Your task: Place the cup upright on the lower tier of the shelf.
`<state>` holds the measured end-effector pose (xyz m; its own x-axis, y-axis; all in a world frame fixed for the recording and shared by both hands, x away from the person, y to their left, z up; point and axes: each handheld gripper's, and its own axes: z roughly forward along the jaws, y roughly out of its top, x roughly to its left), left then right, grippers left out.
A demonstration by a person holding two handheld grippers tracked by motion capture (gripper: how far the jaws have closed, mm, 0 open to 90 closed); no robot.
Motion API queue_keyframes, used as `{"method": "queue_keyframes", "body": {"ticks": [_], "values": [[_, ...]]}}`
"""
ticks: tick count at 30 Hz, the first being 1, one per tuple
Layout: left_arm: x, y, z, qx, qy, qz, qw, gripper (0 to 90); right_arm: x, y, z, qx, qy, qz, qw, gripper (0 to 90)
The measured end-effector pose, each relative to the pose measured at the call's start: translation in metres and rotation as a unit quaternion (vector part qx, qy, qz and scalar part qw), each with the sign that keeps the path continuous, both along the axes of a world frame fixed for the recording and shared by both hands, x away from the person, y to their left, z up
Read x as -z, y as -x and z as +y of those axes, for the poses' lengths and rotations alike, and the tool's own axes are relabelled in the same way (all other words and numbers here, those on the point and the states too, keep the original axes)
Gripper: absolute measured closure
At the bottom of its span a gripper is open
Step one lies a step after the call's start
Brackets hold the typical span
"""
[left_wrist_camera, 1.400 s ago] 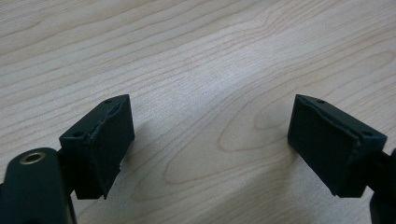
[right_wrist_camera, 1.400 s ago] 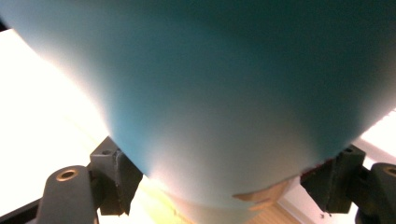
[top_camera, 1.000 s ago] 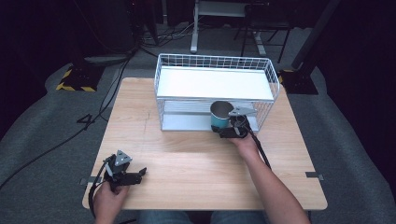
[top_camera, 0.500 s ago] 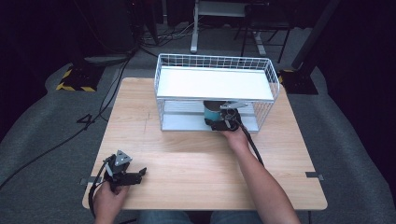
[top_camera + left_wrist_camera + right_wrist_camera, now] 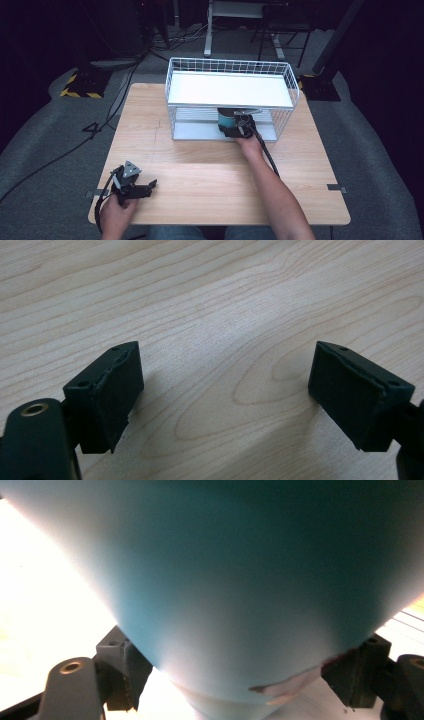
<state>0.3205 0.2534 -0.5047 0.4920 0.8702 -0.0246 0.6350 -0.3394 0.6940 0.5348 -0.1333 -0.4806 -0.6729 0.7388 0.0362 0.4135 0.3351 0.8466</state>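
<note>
Wooden table (image 5: 200, 165), dark room. Right gripper (image 5: 239, 127): jaws clamped on teal cup (image 5: 226, 120), at the lower shelf of white wire rack (image 5: 230, 90) (apparently mid-placement; release remaining). Left gripper (image 5: 134, 186): jaws wide apart, empty, resting near table's front-left corner.

1. A wooden counter (image 5: 200, 165) stands on grey carpet (image 5: 45, 150).
2. Black cables (image 5: 125, 75) run across the carpet at the far left.
3. A yellow-and-black striped block (image 5: 79, 92) lies beyond the counter's far left corner.
4. White desk legs (image 5: 207, 35) rise in the dark background.
</note>
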Motion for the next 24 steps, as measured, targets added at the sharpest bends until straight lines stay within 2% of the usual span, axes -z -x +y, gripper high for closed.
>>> {"method": "queue_keyframes", "body": {"ticks": [6,15,18,21,24], "values": [[0.0000,0.0000,0.0000,0.000,0.000,0.000,1.0000,15.1,0.0034,-0.0036,0.0012,0.008,-0.001,0.005,1.0000,24.3],[-0.0001,0.0000,0.0000,0.001,0.000,0.000,1.0000,15.1,0.0048,-0.0049,0.0004,0.016,-0.003,-0.001,0.9999,22.9],[0.0000,0.0000,0.0000,0.001,0.000,0.000,1.0000,15.1,0.0047,-0.0057,0.0001,0.026,-0.005,-0.007,0.9996,14.6],[-0.0002,0.0000,0.0002,0.001,-0.001,0.001,1.0000,15.1,0.0047,-0.0056,-0.0012,0.038,-0.004,-0.001,0.9992,7.1],[-0.0001,0.0000,0.0000,0.001,0.000,0.001,1.0000,15.1,0.0040,-0.0047,-0.0047,0.044,-0.005,0.003,0.9990,3.8]]}}
